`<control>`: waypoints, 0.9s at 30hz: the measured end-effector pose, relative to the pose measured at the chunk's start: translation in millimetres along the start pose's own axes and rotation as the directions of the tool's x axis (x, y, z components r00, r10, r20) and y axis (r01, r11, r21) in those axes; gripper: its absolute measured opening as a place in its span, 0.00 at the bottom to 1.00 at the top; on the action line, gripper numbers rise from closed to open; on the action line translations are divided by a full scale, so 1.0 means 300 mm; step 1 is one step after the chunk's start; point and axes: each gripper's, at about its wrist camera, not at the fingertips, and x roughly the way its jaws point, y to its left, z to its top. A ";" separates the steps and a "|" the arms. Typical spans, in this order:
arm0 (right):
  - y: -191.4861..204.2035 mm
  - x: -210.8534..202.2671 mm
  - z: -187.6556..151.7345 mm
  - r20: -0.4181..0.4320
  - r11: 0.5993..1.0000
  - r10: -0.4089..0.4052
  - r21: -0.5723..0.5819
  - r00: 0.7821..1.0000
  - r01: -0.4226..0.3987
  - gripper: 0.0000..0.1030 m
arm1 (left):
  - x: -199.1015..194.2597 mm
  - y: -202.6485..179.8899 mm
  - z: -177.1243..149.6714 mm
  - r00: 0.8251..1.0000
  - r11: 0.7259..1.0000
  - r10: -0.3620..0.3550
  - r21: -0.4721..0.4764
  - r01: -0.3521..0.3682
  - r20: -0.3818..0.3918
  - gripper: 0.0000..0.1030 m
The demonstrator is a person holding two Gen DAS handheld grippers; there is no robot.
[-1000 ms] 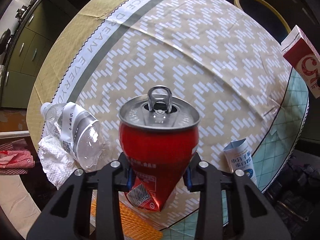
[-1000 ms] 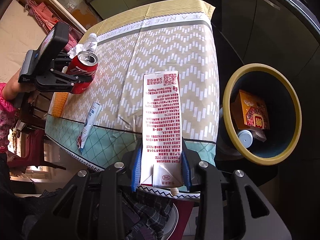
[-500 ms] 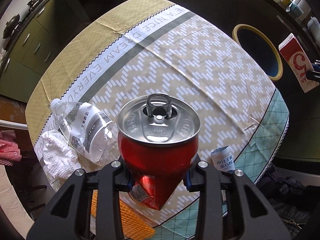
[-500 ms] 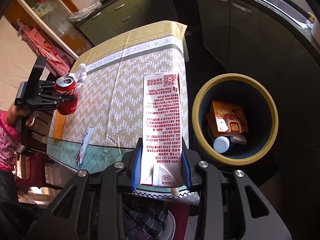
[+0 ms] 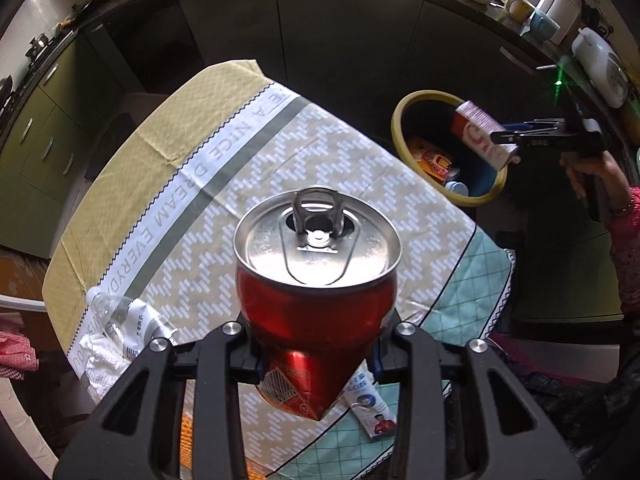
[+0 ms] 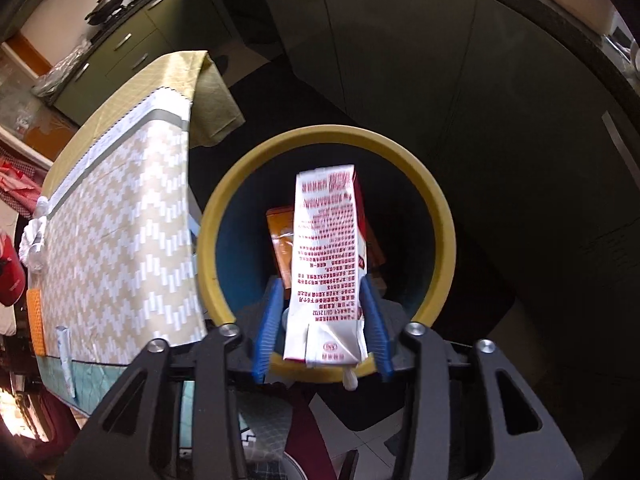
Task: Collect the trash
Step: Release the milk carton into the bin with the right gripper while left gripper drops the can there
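Observation:
My left gripper is shut on a red drink can and holds it high above the table. My right gripper is over the yellow-rimmed bin. Its blue pads stand apart from the white and red milk carton, which is between them over the bin's mouth. In the left wrist view the carton and right gripper hang above the bin. An orange box lies inside the bin.
The table carries a patterned cloth. On it lie a clear plastic bottle, a white crumpled tissue, a small white and blue packet and an orange item. Dark cabinets stand behind the bin.
My left gripper has lifted the can higher above the table. My right gripper has swung over the bin and opened, and the carton now sits loose between the pads.

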 end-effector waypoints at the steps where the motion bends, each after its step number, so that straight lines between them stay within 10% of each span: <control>1: -0.014 0.009 0.004 0.002 1.000 0.002 0.005 1.000 -0.002 0.50 | 0.000 -0.021 0.023 1.000 1.000 -0.006 0.009 0.006 0.003 0.33; 11: -0.131 -0.212 -0.151 0.139 0.989 0.137 0.039 0.981 -0.143 0.50 | 0.092 -0.346 0.354 0.996 0.983 -0.088 0.163 0.083 0.020 0.33; 22: -0.286 -0.313 -0.370 0.160 0.984 0.134 0.092 0.978 -0.150 0.50 | 0.499 -0.662 0.654 0.986 0.972 -0.138 0.176 0.154 -0.098 0.34; 27: -0.317 -0.324 -0.379 0.169 0.983 0.138 0.101 0.976 -0.156 0.50 | 0.538 -0.656 0.667 0.980 0.977 -0.151 0.128 0.168 -0.132 0.53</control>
